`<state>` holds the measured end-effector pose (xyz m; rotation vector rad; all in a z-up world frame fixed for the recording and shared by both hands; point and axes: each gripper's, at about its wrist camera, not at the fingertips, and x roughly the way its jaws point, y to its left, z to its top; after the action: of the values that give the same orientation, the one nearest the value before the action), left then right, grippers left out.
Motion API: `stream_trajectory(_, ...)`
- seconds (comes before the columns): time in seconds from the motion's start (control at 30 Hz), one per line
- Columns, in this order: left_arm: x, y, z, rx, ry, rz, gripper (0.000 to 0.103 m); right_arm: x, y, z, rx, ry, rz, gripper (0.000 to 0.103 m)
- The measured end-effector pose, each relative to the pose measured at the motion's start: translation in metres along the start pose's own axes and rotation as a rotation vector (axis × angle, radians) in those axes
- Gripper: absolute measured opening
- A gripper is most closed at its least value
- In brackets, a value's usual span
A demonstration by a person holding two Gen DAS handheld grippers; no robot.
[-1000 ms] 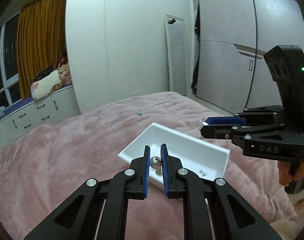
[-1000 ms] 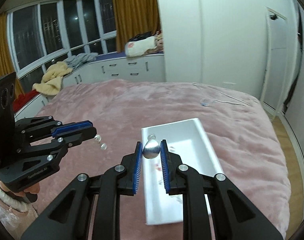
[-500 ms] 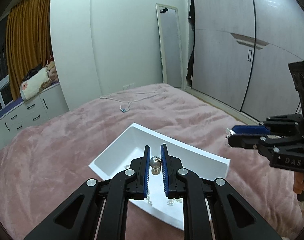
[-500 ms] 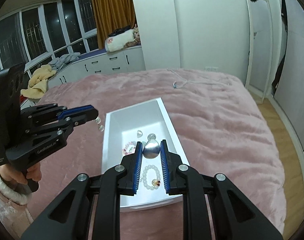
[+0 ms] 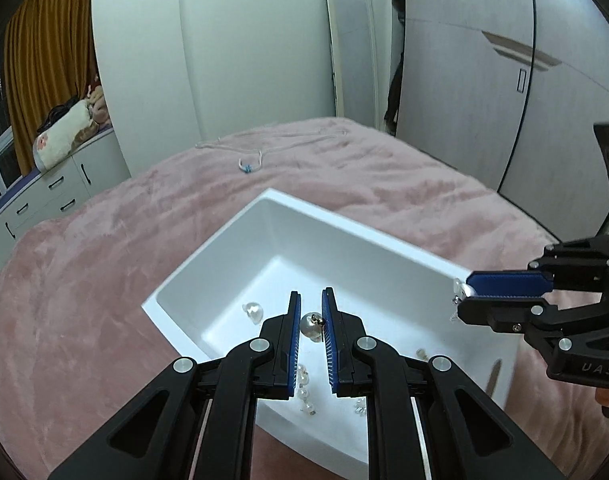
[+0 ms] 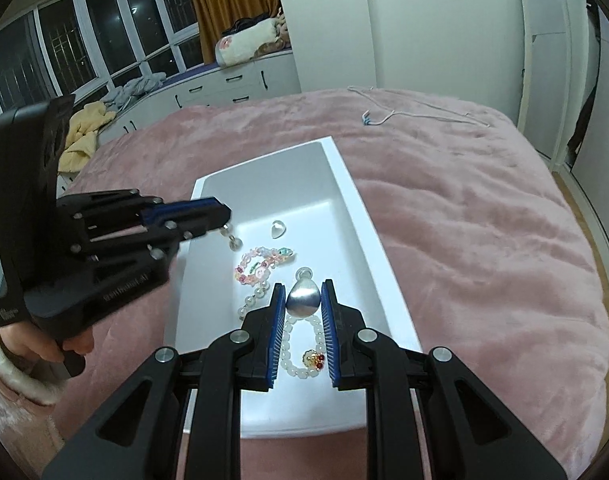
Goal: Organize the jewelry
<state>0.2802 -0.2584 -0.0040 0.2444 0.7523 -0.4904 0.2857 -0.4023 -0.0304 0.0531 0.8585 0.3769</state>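
A silver teardrop earring (image 6: 303,301) is pinched in the right gripper (image 6: 303,307), its narrow end pointing away along the fingers, hanging just above the white tray (image 6: 346,184) on the pink bed (image 6: 464,240). The left gripper (image 5: 311,322) pinches a small pearl drop earring (image 5: 310,326) over the tray's near end. The beaded bracelets (image 6: 260,266) lie directly beneath, so I reckon either hand needs only let go; the right looks nearer the tray floor.

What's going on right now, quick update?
Left gripper shut on small round pearl earring. Right gripper shut on silver teardrop earring. Both above white rectangular tray. Nothing blocking.
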Motion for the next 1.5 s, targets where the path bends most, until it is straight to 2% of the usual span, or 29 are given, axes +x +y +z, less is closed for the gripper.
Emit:
stream_trajectory(0.07,0.008,-0.001,-0.004,0.000,0.017,-0.010,0.018,0.008,0.001,-0.001,-0.009,0.018,0.005,0.021)
stream_trajectory(0.13,0.014,-0.001,-0.006,0.005,0.027,0.000,0.035,0.012,0.006,-0.002,-0.033,0.033,-0.012,0.021)
stream_trajectory(0.2,0.016,0.000,-0.007,-0.001,0.028,0.004,0.043,0.013,0.009,-0.002,-0.049,0.037,-0.014,0.031)
stream_trajectory(0.27,0.015,0.000,-0.007,-0.012,0.030,0.013,0.054,0.011,0.011,-0.002,-0.059,0.029,-0.027,0.052)
stream_trajectory(0.33,0.012,0.001,-0.008,-0.019,0.026,0.016,0.062,0.006,0.014,-0.001,-0.073,0.010,-0.042,0.063)
stream_trajectory(0.4,0.007,0.003,-0.008,-0.029,0.022,0.029,0.071,0.000,0.017,-0.001,-0.078,-0.004,-0.045,0.066)
stream_trajectory(0.47,0.001,0.005,-0.009,-0.041,0.018,0.036,0.071,-0.008,0.021,0.000,-0.083,-0.019,-0.053,0.073)
stream_trajectory(0.7,-0.038,0.007,-0.011,-0.064,-0.030,0.067,0.084,-0.052,0.034,-0.002,-0.093,-0.124,-0.087,0.081)
stream_trajectory(1.07,-0.108,0.003,-0.028,-0.137,-0.122,0.136,0.090,-0.115,0.063,-0.025,-0.148,-0.268,-0.184,0.095)
stream_trajectory(1.5,-0.164,-0.030,-0.062,-0.175,-0.221,0.210,0.099,-0.146,0.081,-0.073,-0.130,-0.380,-0.200,0.098)
